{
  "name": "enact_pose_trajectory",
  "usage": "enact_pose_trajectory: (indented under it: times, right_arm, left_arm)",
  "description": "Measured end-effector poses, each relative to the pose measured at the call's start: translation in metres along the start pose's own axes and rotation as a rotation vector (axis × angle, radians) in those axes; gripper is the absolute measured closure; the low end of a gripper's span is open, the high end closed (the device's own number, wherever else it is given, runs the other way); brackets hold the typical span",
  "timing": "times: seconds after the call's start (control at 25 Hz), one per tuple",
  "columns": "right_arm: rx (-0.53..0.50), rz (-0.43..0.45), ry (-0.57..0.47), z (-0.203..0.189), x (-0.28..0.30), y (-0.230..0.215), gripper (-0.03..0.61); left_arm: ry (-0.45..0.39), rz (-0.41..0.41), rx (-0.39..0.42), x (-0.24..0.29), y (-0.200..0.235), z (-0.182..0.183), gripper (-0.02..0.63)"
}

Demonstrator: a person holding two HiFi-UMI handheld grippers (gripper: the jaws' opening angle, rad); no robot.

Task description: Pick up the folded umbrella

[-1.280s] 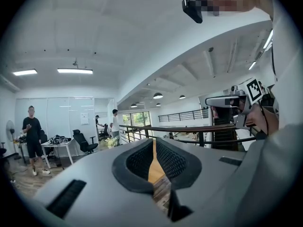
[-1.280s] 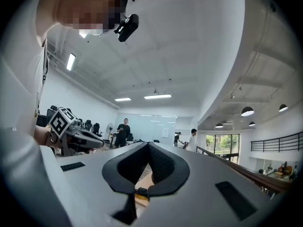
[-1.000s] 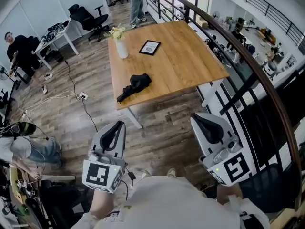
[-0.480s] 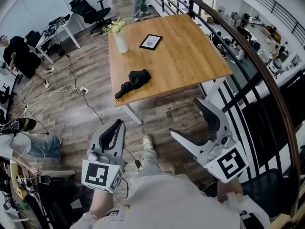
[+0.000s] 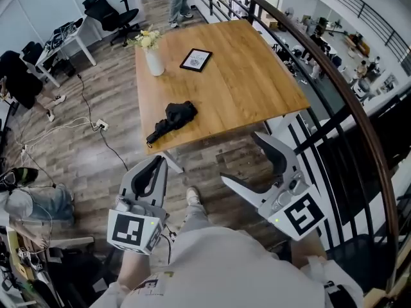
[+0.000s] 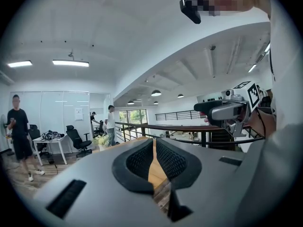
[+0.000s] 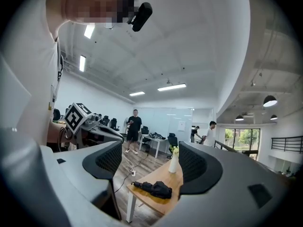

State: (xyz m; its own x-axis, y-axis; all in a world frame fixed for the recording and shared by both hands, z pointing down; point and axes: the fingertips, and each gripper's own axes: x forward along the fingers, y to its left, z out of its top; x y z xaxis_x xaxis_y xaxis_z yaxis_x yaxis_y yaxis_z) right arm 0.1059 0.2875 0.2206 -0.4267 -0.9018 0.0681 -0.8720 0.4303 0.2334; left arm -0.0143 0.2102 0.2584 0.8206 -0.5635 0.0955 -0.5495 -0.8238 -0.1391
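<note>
The folded black umbrella (image 5: pixel 170 120) lies near the front left corner of the wooden table (image 5: pixel 250 82), handle end toward the edge. In the right gripper view the umbrella (image 7: pixel 152 188) shows between the jaws, far off, on the table (image 7: pixel 168 175). My left gripper (image 5: pixel 157 162) is shut with nothing in it, held over the floor short of the table's corner; in its own view the left gripper (image 6: pixel 154 145) points along the tabletop. My right gripper (image 5: pixel 243 159) is open and empty, having just opened, also over the floor in front of the table. The right gripper (image 7: pixel 149 160) frames the umbrella.
A white vase of flowers (image 5: pixel 153 59) and a framed tablet (image 5: pixel 196 59) stand farther back on the table. A dark railing (image 5: pixel 334 76) runs along the right. Cables and a power strip (image 5: pixel 97 126) lie on the floor at left. Office chairs (image 5: pixel 106 15) and people stand beyond.
The right gripper's jaws went from shut to wide open. Both grippers and the person have stepped closer to the table; a shoe now shows below the table edge.
</note>
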Motion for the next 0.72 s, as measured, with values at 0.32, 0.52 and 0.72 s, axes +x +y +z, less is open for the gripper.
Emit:
enact_pose_trajectory:
  times: [0.32, 0.52, 0.72]
  right_arm:
    - [0.101, 0.146, 0.123, -0.04, 0.099, -0.023, 0.206]
    - [0.073, 0.26, 0.231, -0.072, 0.179, -0.032, 0.206]
    - [0.073, 0.343, 0.329, -0.115, 0.258, -0.039, 0.206]
  left_arm:
    - [0.07, 0.007, -0.048, 0.053, 0.077, -0.031, 0.579]
    - [0.147, 0.023, -0.103, 0.085, 0.143, -0.072, 0.58]
    - [0.222, 0.01, -0.129, 0.12, 0.197, -0.121, 0.579]
